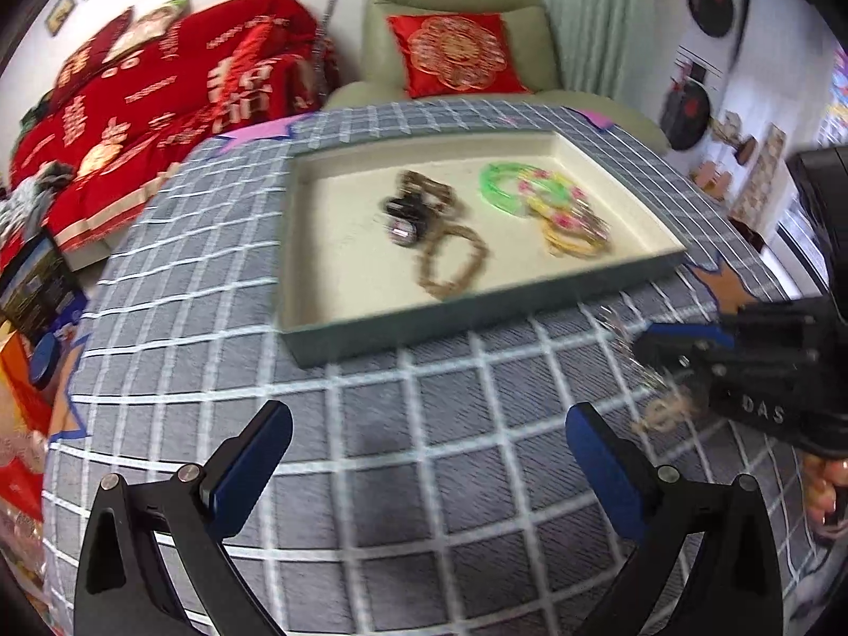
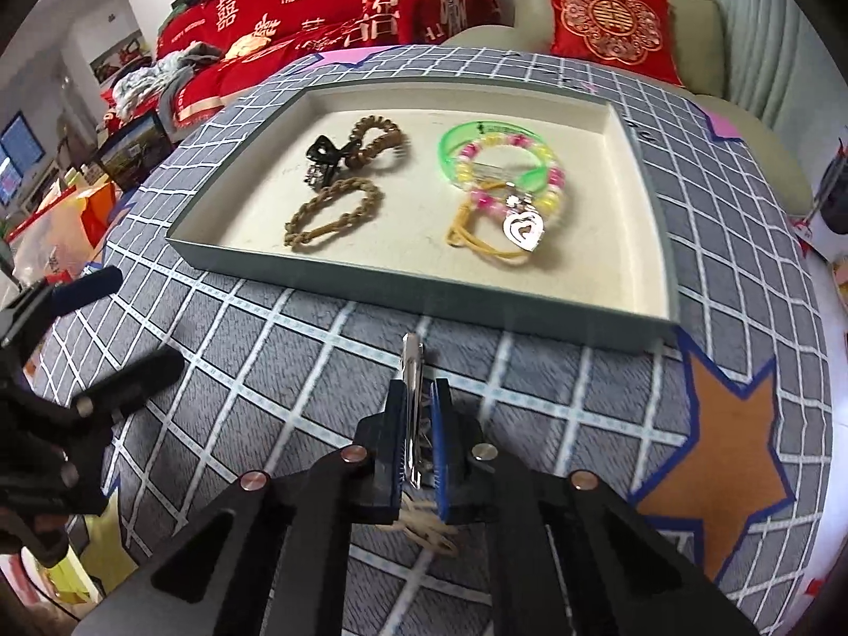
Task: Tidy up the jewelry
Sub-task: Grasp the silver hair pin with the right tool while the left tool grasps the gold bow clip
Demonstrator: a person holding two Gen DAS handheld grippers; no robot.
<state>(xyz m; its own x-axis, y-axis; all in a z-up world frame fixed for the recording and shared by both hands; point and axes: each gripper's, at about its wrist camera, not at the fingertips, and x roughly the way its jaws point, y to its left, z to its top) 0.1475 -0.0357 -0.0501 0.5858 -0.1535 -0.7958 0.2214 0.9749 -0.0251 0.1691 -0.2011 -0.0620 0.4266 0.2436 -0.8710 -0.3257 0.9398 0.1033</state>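
A shallow tray [image 2: 424,281] with a cream floor sits on the grey checked cloth. In it lie a black claw clip [image 2: 323,159], two brown hair ties [image 2: 334,214], a green bangle [image 2: 461,138], a pink and yellow bead bracelet [image 2: 551,159] and a yellow cord with a silver heart pendant [image 2: 524,230]. My right gripper [image 2: 416,397] is shut on a silver hair clip [image 2: 411,371] with a tan cord hanging below it, in front of the tray; it also shows in the left wrist view [image 1: 662,350]. My left gripper [image 1: 429,424] is open and empty above the cloth, left of the right one.
A green armchair with a red cushion [image 2: 609,16] stands behind the table. Red bedding [image 2: 328,5] lies at the back left. An orange star [image 2: 726,445] is taped on the cloth at the right. Bags and boxes [image 2: 79,212] sit on the floor at the left.
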